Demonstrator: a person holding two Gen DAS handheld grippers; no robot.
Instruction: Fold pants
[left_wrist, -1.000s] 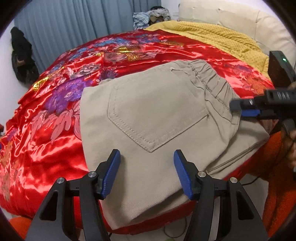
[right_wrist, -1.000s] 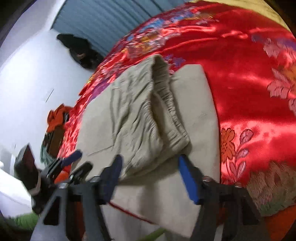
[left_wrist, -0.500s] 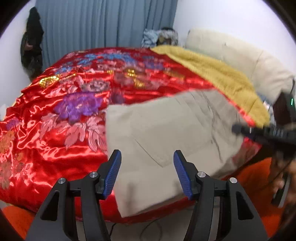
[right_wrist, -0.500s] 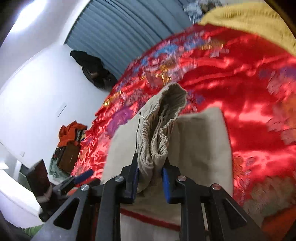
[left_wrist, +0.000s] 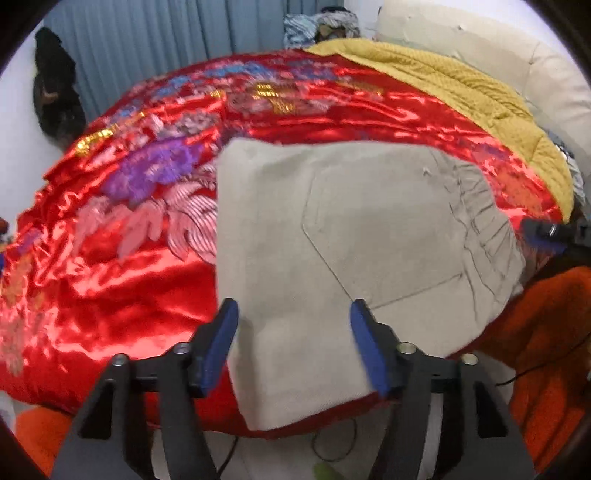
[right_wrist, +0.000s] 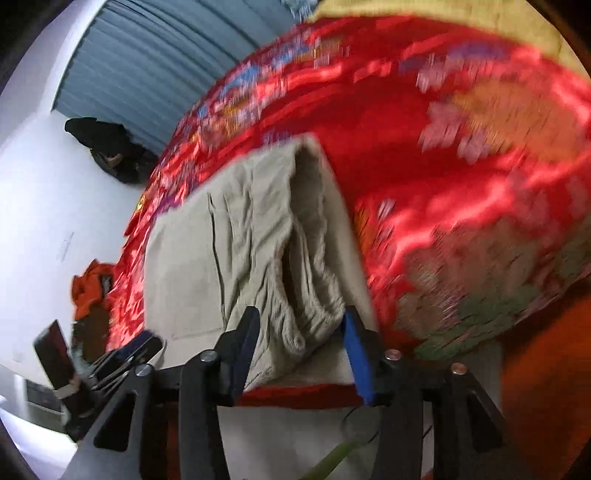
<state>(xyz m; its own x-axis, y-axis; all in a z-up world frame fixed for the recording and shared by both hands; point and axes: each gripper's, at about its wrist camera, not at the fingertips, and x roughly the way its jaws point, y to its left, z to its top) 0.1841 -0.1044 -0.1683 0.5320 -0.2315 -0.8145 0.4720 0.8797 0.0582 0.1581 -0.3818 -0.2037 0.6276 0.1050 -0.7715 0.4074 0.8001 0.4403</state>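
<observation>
A bed (left_wrist: 110, 295) fills most of both views, spread with a glossy red satin cover patterned with purple, pink and gold flowers; a mustard-yellow blanket (left_wrist: 461, 92) lies along its far right side against a cream padded headboard (left_wrist: 480, 48), and pleated blue-grey curtains (left_wrist: 166, 44) hang behind the far edge; the beige pants (left_wrist: 351, 240) lie folded into a thick, roughly square bundle at the near edge of the bed, close to its near right corner, with the bundle's near side hanging slightly over that edge; a stitched back pocket faces up in the middle of the bundle and the gathered elastic waistband sits along its right side; a heap of orange fabric (left_wrist: 546, 350) lies off the bed to the near right; the left hand-held gripper (left_wrist: 293, 343) hovers over the near edge of the bundle, its blue-padded jaws spread apart and clear of the cloth, grasping nothing; the right hand-held gripper (right_wrist: 299, 350) is at the waistband end, seen in the left wrist view only as a dark tip at the right edge; its jaws have just been opening, and in the right wrist view the bunched waistband sits between the blue pads, which stand apart beside the folds without pinching them, so the cloth lies released; that view is blurred.
</observation>
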